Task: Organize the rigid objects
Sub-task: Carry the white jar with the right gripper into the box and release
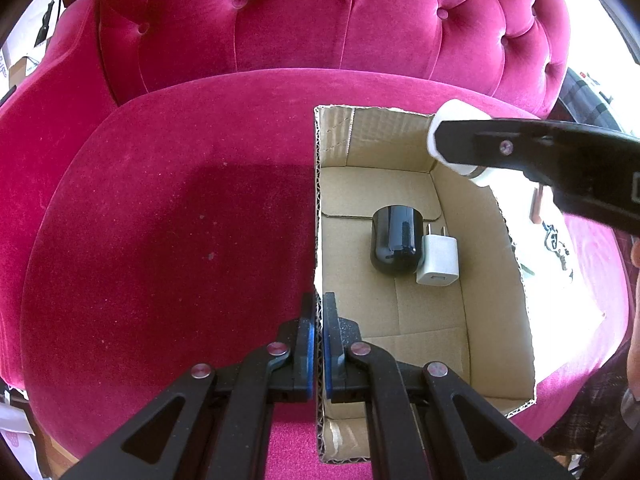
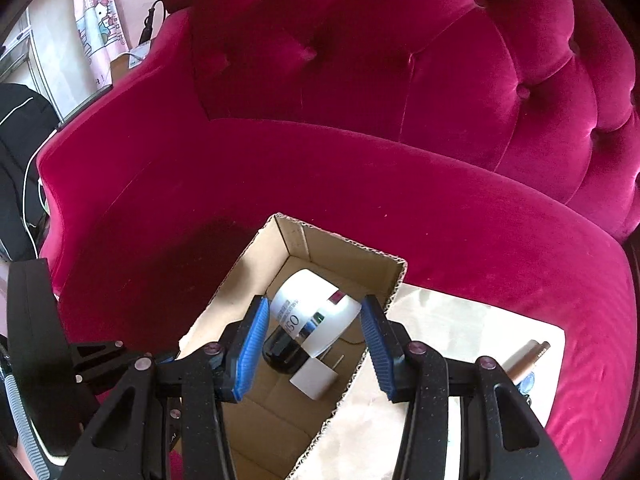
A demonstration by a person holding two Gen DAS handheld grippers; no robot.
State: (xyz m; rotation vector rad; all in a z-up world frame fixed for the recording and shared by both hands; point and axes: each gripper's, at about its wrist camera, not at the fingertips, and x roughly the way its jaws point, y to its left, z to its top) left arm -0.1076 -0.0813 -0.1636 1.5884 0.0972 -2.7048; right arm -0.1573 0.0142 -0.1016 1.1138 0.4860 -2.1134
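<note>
Left wrist view, reading left to right: left gripper [image 1: 319, 344] is clenched on the near left wall of the cardboard box [image 1: 500, 280], pads pinching the corrugated edge and steadying it on the pink velvet sofa seat [image 1: 160, 240]. On the box floor lie a glossy black jar [image 1: 396, 244] on its side and, touching its right flank, a white USB charger plug [image 1: 438, 258]. At upper right, the right gripper [image 2: 316, 332] holds a white bottle [image 1: 450, 120] over the box's far corner.

Right wrist view: blue pads sit on either side of the white bottle [image 2: 316, 312]; grasp looks firm, though pad contact on the right side is partly hidden.

Appearance: white cylindrical body, dark printed label with a magenta and green band.

Handling judgement: rigid plastic, probably light, smooth and a little slippery. Best gripped across mid-body, as now. Not fragile; a low release into the box should do.
</note>
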